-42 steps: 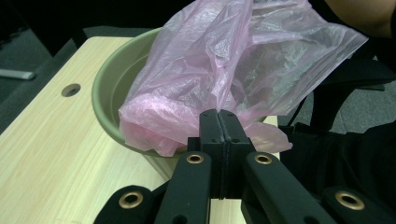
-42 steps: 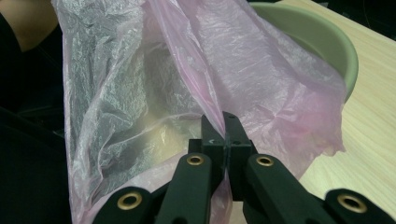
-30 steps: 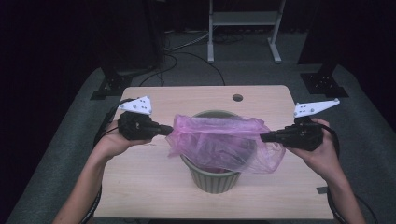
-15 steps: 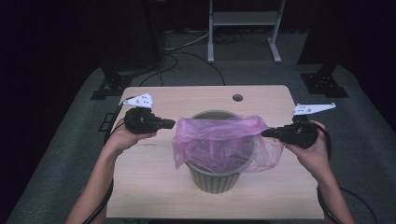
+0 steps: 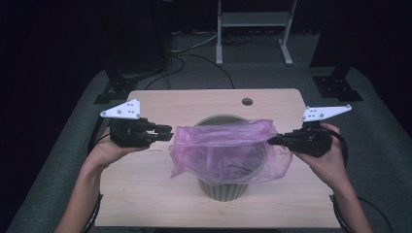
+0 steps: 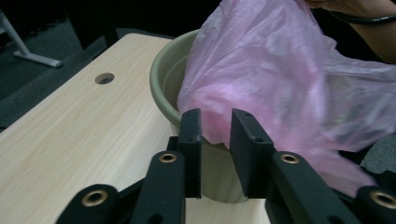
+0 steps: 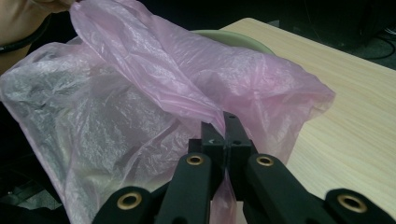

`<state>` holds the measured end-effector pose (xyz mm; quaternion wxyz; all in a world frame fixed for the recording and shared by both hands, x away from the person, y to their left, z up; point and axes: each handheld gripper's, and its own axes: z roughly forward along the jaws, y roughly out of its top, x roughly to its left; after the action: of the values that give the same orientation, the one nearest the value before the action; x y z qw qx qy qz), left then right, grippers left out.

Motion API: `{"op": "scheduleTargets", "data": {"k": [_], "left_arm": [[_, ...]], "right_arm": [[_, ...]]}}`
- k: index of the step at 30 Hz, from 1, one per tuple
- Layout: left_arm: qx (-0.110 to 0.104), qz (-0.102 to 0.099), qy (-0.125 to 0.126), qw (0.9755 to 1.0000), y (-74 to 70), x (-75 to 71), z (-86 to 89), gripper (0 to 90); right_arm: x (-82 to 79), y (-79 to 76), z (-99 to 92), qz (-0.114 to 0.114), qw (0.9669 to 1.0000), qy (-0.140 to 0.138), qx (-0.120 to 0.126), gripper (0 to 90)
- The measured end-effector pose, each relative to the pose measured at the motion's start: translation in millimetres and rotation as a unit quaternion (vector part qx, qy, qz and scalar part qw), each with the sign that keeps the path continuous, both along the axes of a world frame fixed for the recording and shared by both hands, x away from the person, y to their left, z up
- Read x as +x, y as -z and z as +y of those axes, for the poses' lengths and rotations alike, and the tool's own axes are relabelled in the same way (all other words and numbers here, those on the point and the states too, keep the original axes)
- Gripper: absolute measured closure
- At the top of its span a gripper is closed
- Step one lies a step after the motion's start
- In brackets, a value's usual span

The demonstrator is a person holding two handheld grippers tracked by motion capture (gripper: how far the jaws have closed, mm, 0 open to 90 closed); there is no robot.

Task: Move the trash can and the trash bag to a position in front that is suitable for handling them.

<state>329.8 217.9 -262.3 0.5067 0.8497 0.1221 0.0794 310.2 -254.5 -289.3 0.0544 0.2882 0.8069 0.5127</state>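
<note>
1. A pink bag lies draped over the mouth of a green bin that stands mid-worktop; the film spills past the rim on the near and right sides.
2. The right gripper is clamped on the bag's right edge, with a pinch of film caught between its closed jaws.
3. The left gripper sits just left of the bag with its jaws apart. They have just been opening and nothing is between them; the film lies a little beyond the tips.
4. The bag looks feather-light, limp and slippery. I'd expect it to bunch, cling and slide out of a shallow pinch, and to tear if yanked against the rim.
5. Best hold, I'd say: the rim edge on the left side, opposite the right gripper, taken deep, so the mouth can be stretched over the bin.
</note>
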Motion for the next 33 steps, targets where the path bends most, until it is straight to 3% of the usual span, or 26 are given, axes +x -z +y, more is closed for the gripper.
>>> {"op": "scheduleTargets", "data": {"k": [9, 15, 19, 23, 25, 28, 29, 33], "left_arm": [[-0.003, -0.006, 0.027, 0.9996, 0.6, -21.2, 5.0, 57.0], [0.011, -0.003, 0.025, 0.9996, 5.0, -22.1, 0.6, 50.3], [0.010, 0.003, 0.015, 0.9998, 8.4, -20.0, -7.1, 39.6], [0.014, -0.002, 0.015, 0.9998, 10.7, -18.3, -17.9, 37.5], [0.019, -0.013, 0.013, 0.9996, 11.1, -17.5, -23.5, 45.2], [0.028, -0.031, 0.005, 0.9991, 9.2, -16.4, -27.9, 78.2], [0.026, -0.028, 0.007, 0.9992, 8.4, -16.3, -28.1, 88.0], [0.015, -0.001, 0.049, 0.9987, -1.3, -20.4, -25.0, 89.7]], "right_arm": [[0.5, -4.4, 9.5, -0.002, 1.0000, -0.007, -0.003, 90.0], [1.8, -4.9, 11.9, -0.003, 1.0000, -0.009, -0.001, 90.0], [1.4, -5.1, 12.2, -0.003, 0.9999, -0.011, -0.001, 90.0], [0.0, -5.1, 13.1, -0.006, 0.9998, -0.017, 0.001, 90.0], [-1.2, -5.6, 14.4, -0.005, 0.9997, -0.022, 0.002, 90.0], [-3.4, -6.6, 16.8, -0.008, 0.9994, -0.032, -0.004, 90.0], [-4.5, -7.1, 17.4, -0.007, 0.9993, -0.037, -0.004, 90.0], [-10.7, -11.3, 15.8, -0.010, 0.9986, -0.052, -0.006, 90.0]]}}
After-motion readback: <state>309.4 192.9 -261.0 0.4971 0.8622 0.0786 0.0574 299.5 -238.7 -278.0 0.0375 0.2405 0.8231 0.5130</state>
